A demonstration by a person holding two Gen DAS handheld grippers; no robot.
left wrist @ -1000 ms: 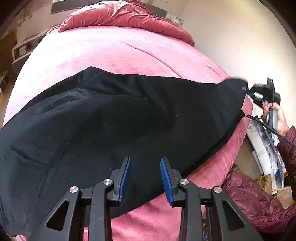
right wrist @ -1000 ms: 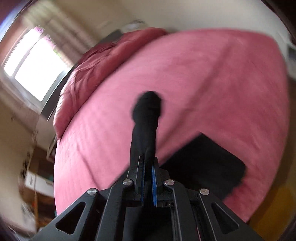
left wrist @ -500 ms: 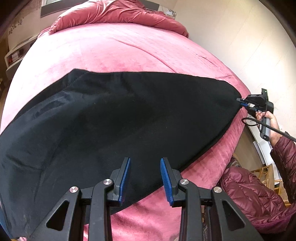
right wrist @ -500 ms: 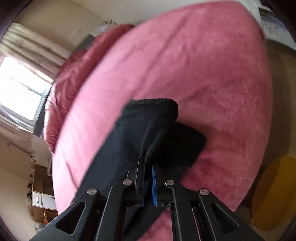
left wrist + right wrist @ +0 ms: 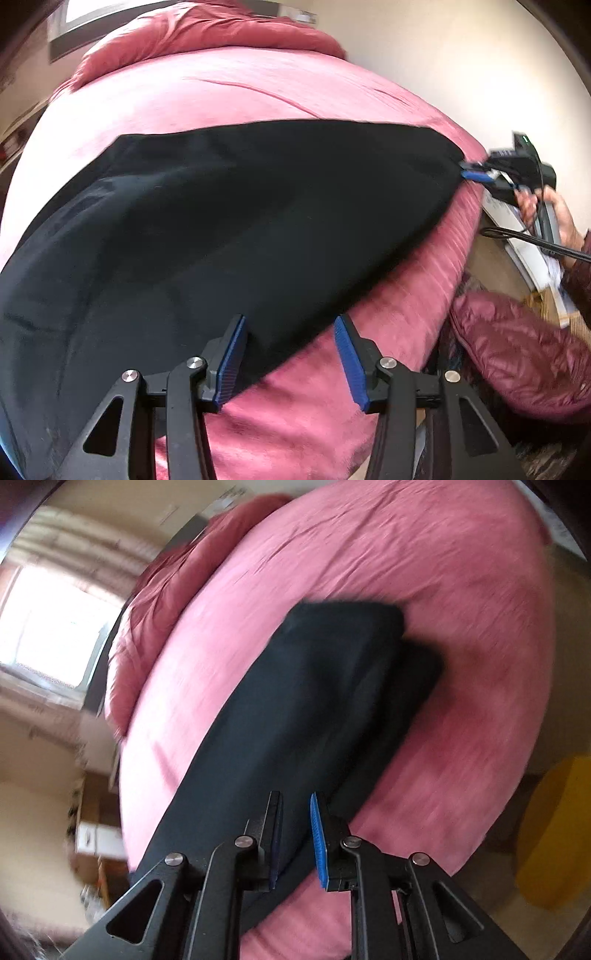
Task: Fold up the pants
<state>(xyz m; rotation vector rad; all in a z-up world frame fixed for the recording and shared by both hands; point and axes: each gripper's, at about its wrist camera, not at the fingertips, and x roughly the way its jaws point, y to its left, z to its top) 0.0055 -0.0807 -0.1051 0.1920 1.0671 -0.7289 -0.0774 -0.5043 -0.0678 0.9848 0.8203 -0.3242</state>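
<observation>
Pink-covered bed, rumpled duvet at its head; cream wall; bright window beyond.

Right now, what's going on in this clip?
A person with a gripper in each hand is folding black pants spread across a pink bed. The right gripper has its jaws parted over one end of the pants. The left gripper hovers open over their near edge, holding nothing.

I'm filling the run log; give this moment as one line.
left gripper open | right gripper open | black pants flat on pink bed
</observation>
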